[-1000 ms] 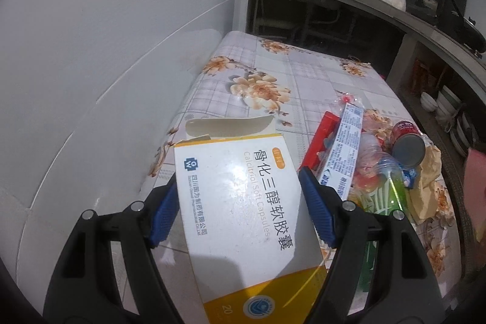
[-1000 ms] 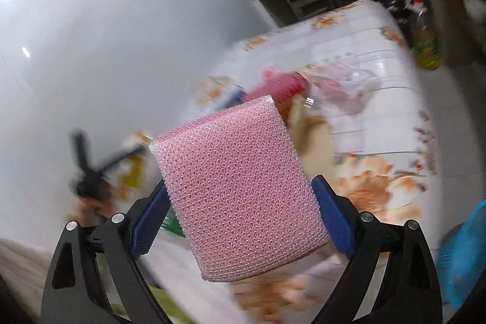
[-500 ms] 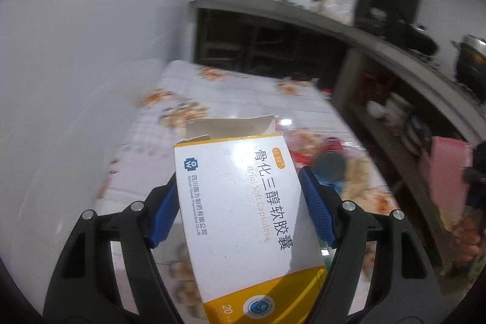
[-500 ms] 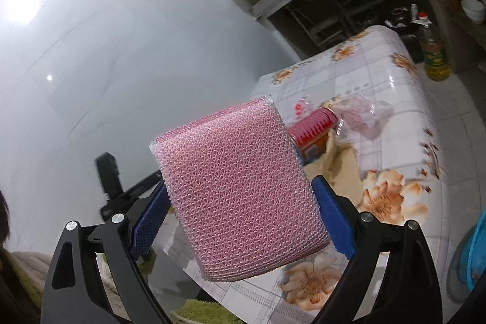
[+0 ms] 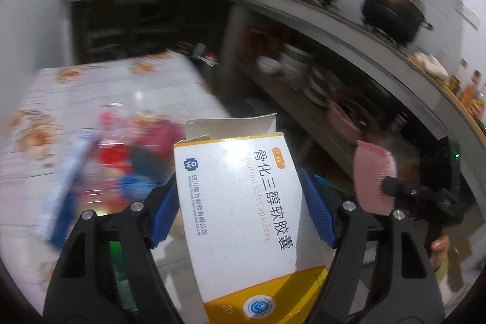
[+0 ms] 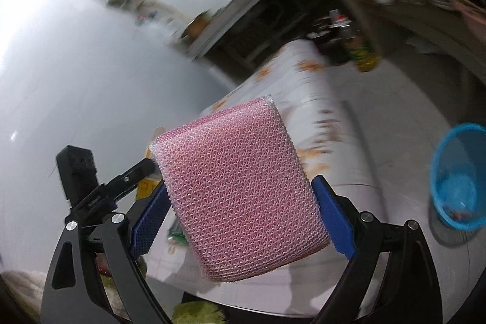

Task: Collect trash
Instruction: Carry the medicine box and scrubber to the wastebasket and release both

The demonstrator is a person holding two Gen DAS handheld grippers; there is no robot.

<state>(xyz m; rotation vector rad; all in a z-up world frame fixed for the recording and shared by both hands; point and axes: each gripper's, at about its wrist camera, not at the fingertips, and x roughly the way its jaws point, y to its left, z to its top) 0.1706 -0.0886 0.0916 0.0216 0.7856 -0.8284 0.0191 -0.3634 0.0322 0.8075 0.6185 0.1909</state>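
Observation:
My left gripper [image 5: 240, 196] is shut on a white and yellow medicine box [image 5: 243, 211] with its top flap open, held in the air past the table's right edge. My right gripper [image 6: 240, 202] is shut on a pink mesh scouring pad [image 6: 240, 187]. In the left wrist view that pad [image 5: 373, 175] shows at the right, in the other gripper. A blue trash basket [image 6: 458, 181] stands on the floor at the right of the right wrist view. Blurred trash [image 5: 127, 160], red and blue items among it, lies on the floral table [image 5: 91, 93].
Kitchen shelves with bowls and plates [image 5: 303, 72] run along the right under a counter holding a black pot [image 5: 391, 8]. A white wall [image 6: 76, 81] is at the left. A bottle [image 6: 364, 53] stands on the floor beyond the table. A person's fingers [image 5: 440, 245] show lower right.
Both grippers have swung to the right, away from the table, with the box and the pad still gripped. The blue basket has come into the right wrist view.

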